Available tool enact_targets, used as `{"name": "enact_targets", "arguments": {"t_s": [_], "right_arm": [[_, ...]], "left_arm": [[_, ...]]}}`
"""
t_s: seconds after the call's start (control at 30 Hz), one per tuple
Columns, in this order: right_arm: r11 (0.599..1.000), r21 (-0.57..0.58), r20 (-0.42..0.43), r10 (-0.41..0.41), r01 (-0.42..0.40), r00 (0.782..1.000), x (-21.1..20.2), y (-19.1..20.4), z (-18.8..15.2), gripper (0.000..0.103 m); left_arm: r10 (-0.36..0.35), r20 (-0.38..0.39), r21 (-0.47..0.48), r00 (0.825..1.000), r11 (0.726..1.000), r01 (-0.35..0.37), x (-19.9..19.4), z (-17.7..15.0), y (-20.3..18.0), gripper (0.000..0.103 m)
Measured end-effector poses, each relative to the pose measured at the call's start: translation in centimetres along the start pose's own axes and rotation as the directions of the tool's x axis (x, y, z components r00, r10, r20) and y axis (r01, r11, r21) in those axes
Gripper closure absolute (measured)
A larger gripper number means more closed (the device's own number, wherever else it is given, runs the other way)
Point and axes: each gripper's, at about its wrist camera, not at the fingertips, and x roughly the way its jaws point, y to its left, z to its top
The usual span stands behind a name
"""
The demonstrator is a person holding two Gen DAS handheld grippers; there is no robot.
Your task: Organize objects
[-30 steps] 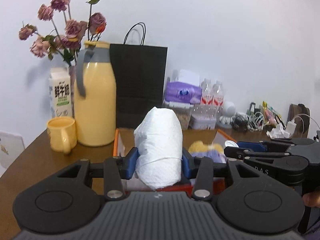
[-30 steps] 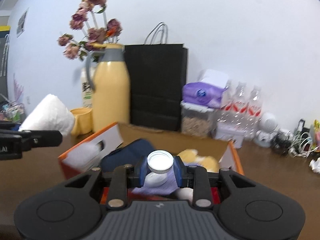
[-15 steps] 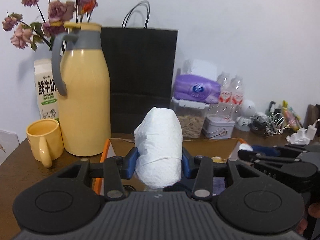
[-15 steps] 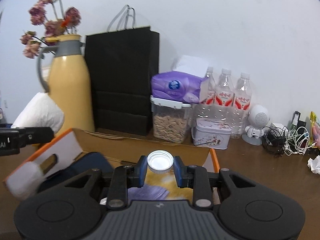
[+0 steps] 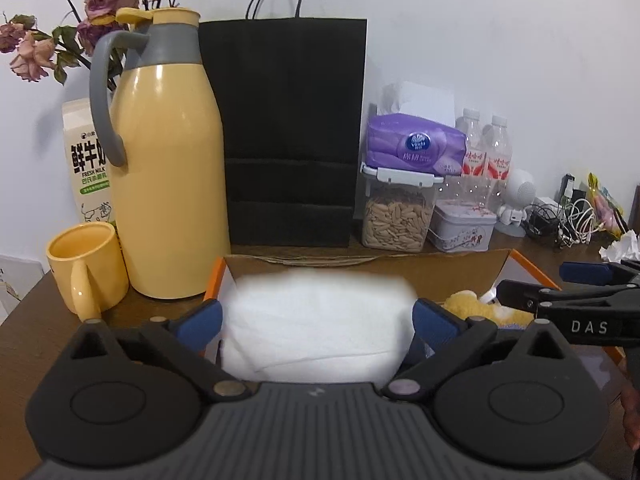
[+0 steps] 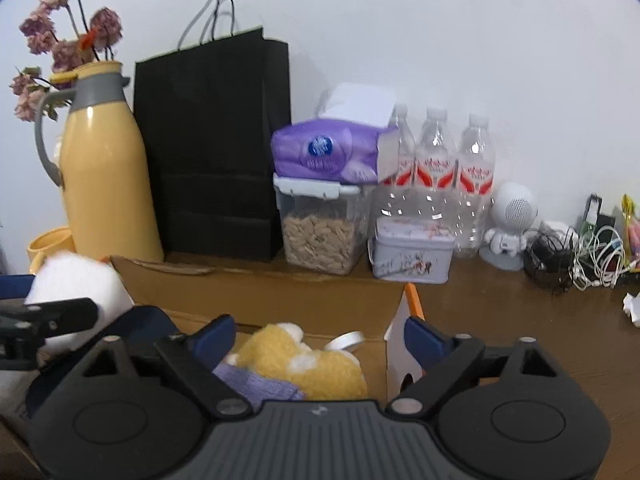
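A brown wooden tabletop [image 6: 500, 312] stands against a plain white wall. Along its far edge stand a yellow thermos jug [image 5: 166, 168], a black paper bag [image 5: 292, 132], a clear container of seeds [image 6: 322, 240] with a purple tissue pack [image 6: 332, 152] on top, water bottles [image 6: 436, 168], a small tin [image 6: 412, 256] and a tangle of cables [image 6: 576, 256]. A yellow mug [image 5: 86, 264] sits near the left edge, beside the jug.

An open cardboard box [image 6: 260, 292] occupies the near middle. The left gripper [image 5: 316, 320] has just been opening and now stands wide; the white paper roll [image 5: 316, 328] lies blurred between its pads at the left end of the box, seemingly clear of both. The right gripper [image 6: 316, 336] has likewise just been opening and holds nothing; a white bottle cap [image 6: 346, 340] shows tilted beside a yellow plush toy [image 6: 304, 364] inside the box. The box floor is hidden by both gripper bodies, and the bottle under the cap cannot be made out.
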Motion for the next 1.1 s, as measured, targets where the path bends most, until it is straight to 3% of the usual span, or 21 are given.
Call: {"name": "enact_targets", "arguments": {"t_s": [0.13,0.43,0.8,1.1], "right_arm": [[1.000,-0.011,-0.002,0.011,-0.011,1.000,-0.4,0.6,0.3,0.000],[0.999,-0.031,-0.003,0.015,-0.015,1.000,-2.7,1.8,0.2,0.000],[0.999,-0.039,0.000,0.020,-0.020,1.000,-8.0,3.2,-0.3,0.000],[0.999,-0.034,0.008,0.035,-0.035,0.999,-14.5,4.5,-2.5,0.000]], "left_arm": [[0.010,0.007,0.000,1.000,1.000,-0.010,-0.6,0.3,0.0,0.000],[0.015,0.049,0.001,0.999,1.000,-0.015,-3.0,0.7,-0.4,0.000],[-0.001,0.091,0.007,0.996,1.000,0.000,-9.2,-0.5,-0.6,0.000],[0.030,0.048,0.028,0.998,0.999,-0.031,-14.4,-3.5,-0.4,0.000]]}}
